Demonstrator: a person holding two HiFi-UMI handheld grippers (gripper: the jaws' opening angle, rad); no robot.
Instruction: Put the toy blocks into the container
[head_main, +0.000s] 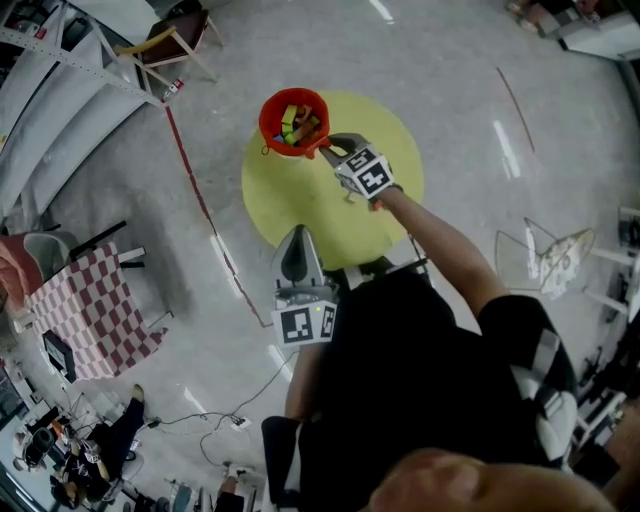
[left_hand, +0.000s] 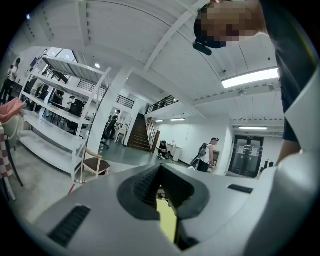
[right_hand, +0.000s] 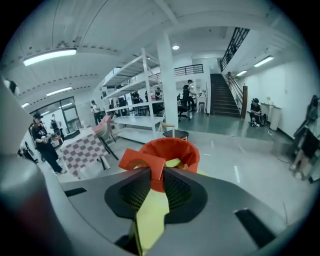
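Our right gripper (right_hand: 155, 172) pinches an orange block (right_hand: 135, 160) beside the container (right_hand: 191, 150); we should carry it fully over the container before releasing. Our left gripper (left_hand: 160, 171) is pressed together, empty.

Mat (head_main: 300, 215): on the floor, in the middle of the head view.
Container (head_main: 268, 118): on the mat, at its 11 o'clock edge.
Blocks (head_main: 297, 125): in the container.
Right gripper (head_main: 335, 145): at 4 o'clock of the container, just beside its rim.
Held block (right_hand: 140, 160): between the right gripper's jaws, before the container.
Left gripper (head_main: 297, 245): over the mat's 6 o'clock edge, well apart from the container.
Table (head_main: 90, 310): at 8 o'clock of the mat, well apart.
Chair (head_main: 170, 45): at 11 o'clock of the container, behind it.
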